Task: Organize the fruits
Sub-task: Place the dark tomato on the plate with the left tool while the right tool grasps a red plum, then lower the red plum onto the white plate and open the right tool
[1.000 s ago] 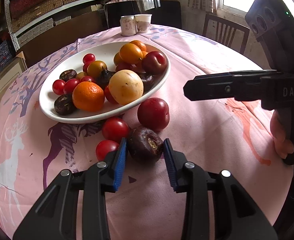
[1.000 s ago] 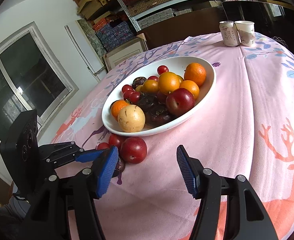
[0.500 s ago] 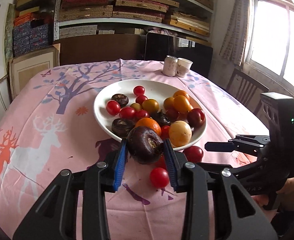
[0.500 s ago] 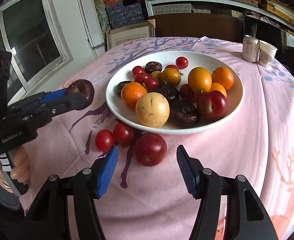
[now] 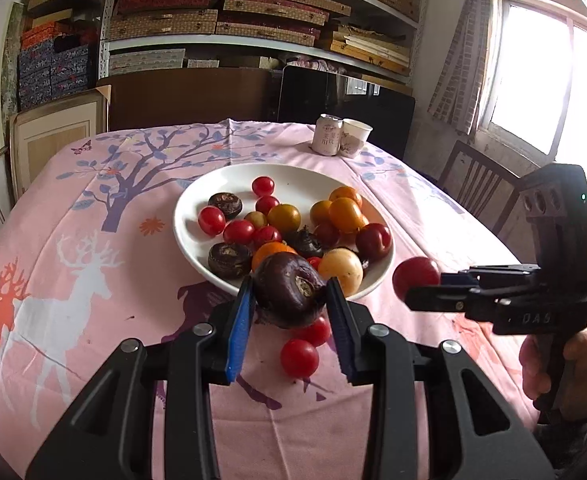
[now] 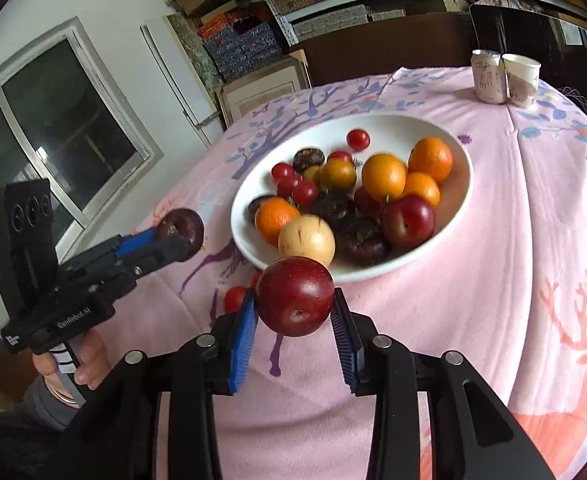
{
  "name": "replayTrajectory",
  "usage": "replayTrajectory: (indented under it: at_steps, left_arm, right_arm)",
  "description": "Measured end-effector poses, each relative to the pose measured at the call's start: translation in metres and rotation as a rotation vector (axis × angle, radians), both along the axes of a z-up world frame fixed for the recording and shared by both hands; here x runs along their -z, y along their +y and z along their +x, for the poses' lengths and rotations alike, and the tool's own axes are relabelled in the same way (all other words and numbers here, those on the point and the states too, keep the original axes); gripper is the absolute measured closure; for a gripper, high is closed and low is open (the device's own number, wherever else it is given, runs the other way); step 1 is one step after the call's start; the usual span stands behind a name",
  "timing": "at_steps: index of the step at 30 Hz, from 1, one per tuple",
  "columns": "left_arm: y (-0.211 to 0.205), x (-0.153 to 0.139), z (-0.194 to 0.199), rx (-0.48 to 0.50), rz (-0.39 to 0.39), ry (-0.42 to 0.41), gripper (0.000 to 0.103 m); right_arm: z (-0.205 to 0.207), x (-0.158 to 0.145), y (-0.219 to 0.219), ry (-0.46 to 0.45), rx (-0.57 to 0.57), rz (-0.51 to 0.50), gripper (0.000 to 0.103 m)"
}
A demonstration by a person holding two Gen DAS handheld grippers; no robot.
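Note:
My left gripper (image 5: 289,300) is shut on a dark purple fruit (image 5: 289,294) and holds it above the table just in front of the white plate (image 5: 293,182). It also shows in the right wrist view (image 6: 181,230). My right gripper (image 6: 295,312) is shut on a red plum (image 6: 295,296), lifted near the plate's (image 6: 459,196) front rim. The plum also shows in the left wrist view (image 5: 415,278). The plate holds several oranges, tomatoes, plums and dark fruits. Two red tomatoes (image 5: 299,356) lie on the cloth before the plate.
The round table has a pink deer-print cloth (image 5: 93,280). A can (image 5: 327,134) and a paper cup (image 5: 353,138) stand at the far edge. A chair (image 5: 477,188) is at the right. Shelves of boxes line the back wall.
My right gripper has shut on the red plum and lifted it off the cloth. My left gripper keeps the dark purple fruit raised and has risen a little further.

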State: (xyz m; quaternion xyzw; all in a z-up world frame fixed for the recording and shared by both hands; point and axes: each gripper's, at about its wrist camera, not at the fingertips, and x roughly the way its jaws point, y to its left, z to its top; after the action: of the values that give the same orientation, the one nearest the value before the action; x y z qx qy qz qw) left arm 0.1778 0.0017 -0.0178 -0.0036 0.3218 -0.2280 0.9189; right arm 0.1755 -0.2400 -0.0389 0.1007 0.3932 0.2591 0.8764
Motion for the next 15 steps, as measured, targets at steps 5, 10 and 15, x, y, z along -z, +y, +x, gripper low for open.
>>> replayTrajectory:
  at_steps: [5,10,15]
  left_arm:
    - [-0.014,-0.026,0.032,-0.007,0.012,-0.015,0.067]
    - [-0.026,-0.020,0.078,-0.042,0.046,0.049,0.051]
    - [-0.020,-0.012,0.070,-0.052,0.056,0.072,0.045]
  right_arm:
    - [0.044,-0.035,-0.007,-0.013,0.040,0.023,0.066]
    - [0.089,-0.037,0.000,0.033,0.090,0.012,0.056]
    - [0.071,-0.032,-0.002,0.011,0.094,0.009,0.052]
